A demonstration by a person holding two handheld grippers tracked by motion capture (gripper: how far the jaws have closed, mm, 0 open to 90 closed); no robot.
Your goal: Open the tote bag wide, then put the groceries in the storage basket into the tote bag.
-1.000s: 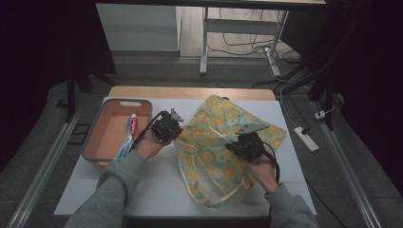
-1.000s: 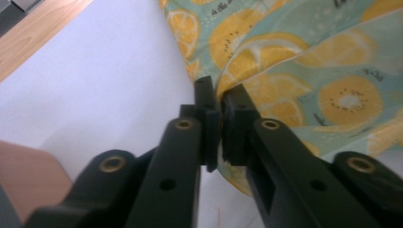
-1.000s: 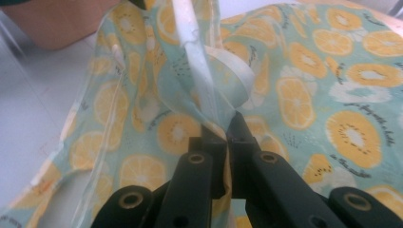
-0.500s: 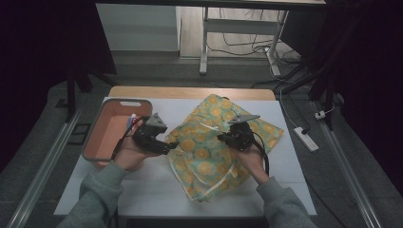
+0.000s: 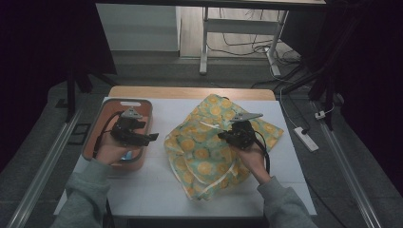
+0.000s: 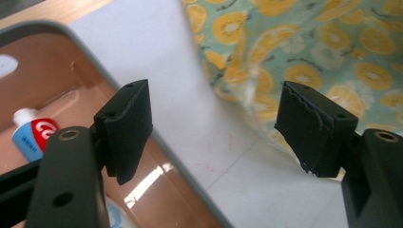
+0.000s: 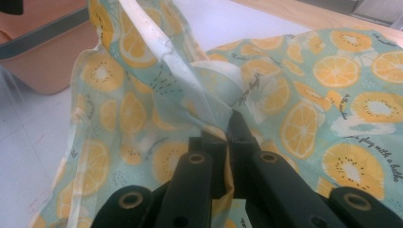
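Packing the bag from the tray is the step judged to be in hand. At far left, the tray [image 5: 145, 164] sits on the tabletop [image 5: 157, 185], and the tube [image 6: 33, 135] of toothpaste lies inside it, seen in the left claw view past the left jaw. The left claw [image 5: 153, 137] hovers over the tray's right rim with its jaws standing wide; they have just been opening, and nothing is between them. In its own view the left claw [image 6: 214, 126] frames bare tabletop and the tray rim [image 6: 180, 161], with the tube to the left of the gap and lower down, not yet between the pads. To the right, well apart from the tray, the bag [image 5: 209, 156], a soft fruit-printed pouch, lies spread on the tabletop. The right claw [image 5: 227, 137] rests on its upper middle, and in its own view the right claw [image 7: 228, 126] is clamped narrow on a fold of the bag's edge, lifting it so the mouth gapes toward the tray. The next move calls, by this reading, for the left claw to turn back and dip into the tray, close on the tube, and carry it rightward into the mouth, while the right claw holds the edge up; a slack edge could close the mouth.
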